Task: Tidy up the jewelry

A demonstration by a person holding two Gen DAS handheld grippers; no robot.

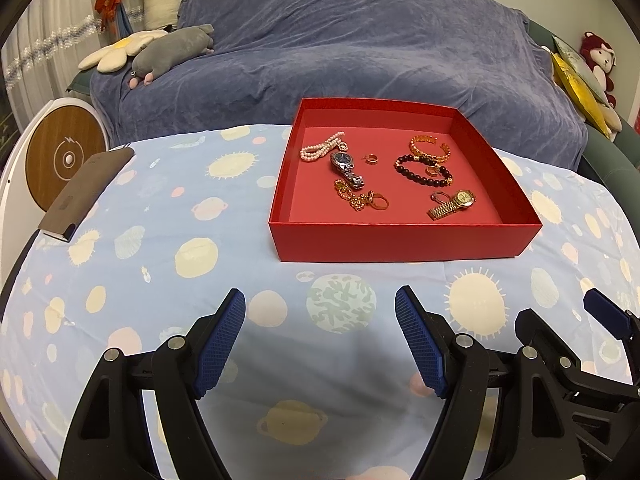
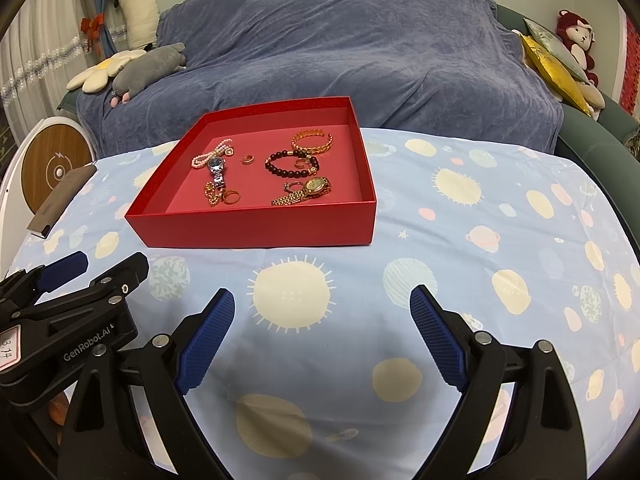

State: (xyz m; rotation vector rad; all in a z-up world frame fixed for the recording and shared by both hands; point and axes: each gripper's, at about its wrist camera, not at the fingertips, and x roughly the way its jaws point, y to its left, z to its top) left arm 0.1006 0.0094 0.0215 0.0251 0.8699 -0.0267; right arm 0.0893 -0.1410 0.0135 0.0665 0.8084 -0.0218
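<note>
A red box point(image 1: 400, 240) point(image 2: 256, 230) stands on the blue planet-print cloth. Inside lie a pink pearl bracelet point(image 1: 320, 148), a silver watch point(image 1: 345, 166) point(image 2: 217, 168), a gold chain with rings point(image 1: 360, 198), a small gold ring point(image 1: 371, 157), a dark bead bracelet point(image 1: 420, 170) point(image 2: 290, 162), a gold bangle point(image 1: 430, 148) point(image 2: 312, 140) and a gold watch point(image 1: 452, 202) point(image 2: 304, 192). My left gripper point(image 1: 320, 300) is open and empty, short of the box. My right gripper point(image 2: 322, 300) is open and empty beside it.
A brown case point(image 1: 86, 192) point(image 2: 60, 200) lies at the table's left edge. A round wooden-faced device point(image 1: 64, 156) stands left of the table. A blue-covered sofa point(image 1: 340, 48) with plush toys and cushions stands behind the table.
</note>
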